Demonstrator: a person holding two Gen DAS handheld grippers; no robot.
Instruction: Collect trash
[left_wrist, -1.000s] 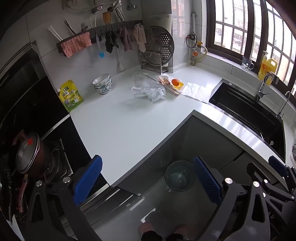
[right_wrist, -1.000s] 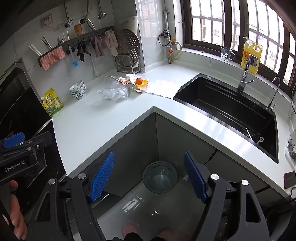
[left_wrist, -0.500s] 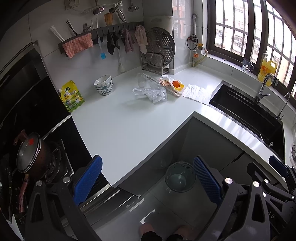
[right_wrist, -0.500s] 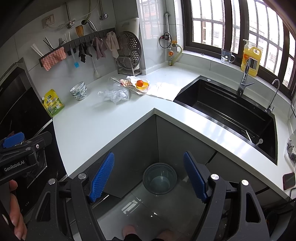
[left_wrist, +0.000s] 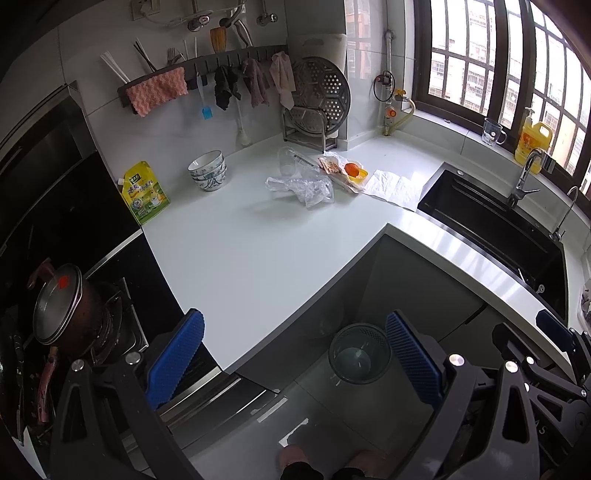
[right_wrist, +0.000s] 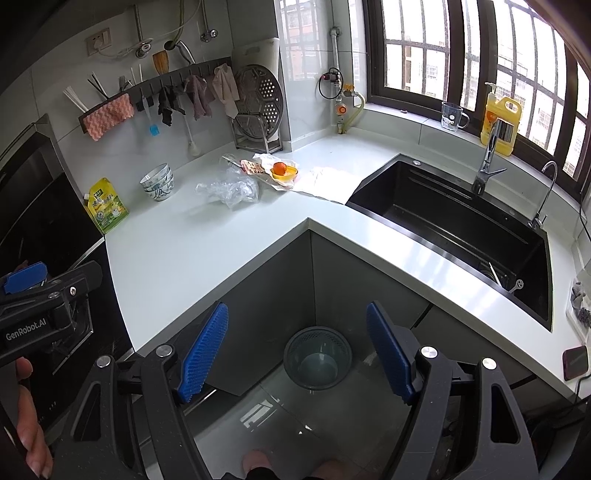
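A crumpled clear plastic bag (left_wrist: 304, 187) (right_wrist: 231, 189) lies at the back of the white counter (left_wrist: 236, 254). Beside it are a food wrapper (left_wrist: 330, 165) (right_wrist: 252, 167), a yellow dish with an orange fruit (left_wrist: 355, 172) (right_wrist: 283, 170) and a white paper towel (left_wrist: 393, 186) (right_wrist: 320, 177). A grey mesh trash bin (left_wrist: 359, 352) (right_wrist: 317, 357) stands on the floor in the counter's corner. My left gripper (left_wrist: 295, 354) and right gripper (right_wrist: 299, 354) are both open and empty, held high above the floor, far from the trash.
Stacked bowls (left_wrist: 207, 175), a yellow-green pouch (left_wrist: 144, 194) and a clear cup (left_wrist: 287, 160) stand on the counter. A black sink (right_wrist: 458, 221) with a faucet is at the right. A pot (left_wrist: 61, 306) sits on the stove at the left. A steamer rack (left_wrist: 319, 103) stands at the back.
Both views have shifted slightly; the grippers stay open and nothing on the counter has moved.
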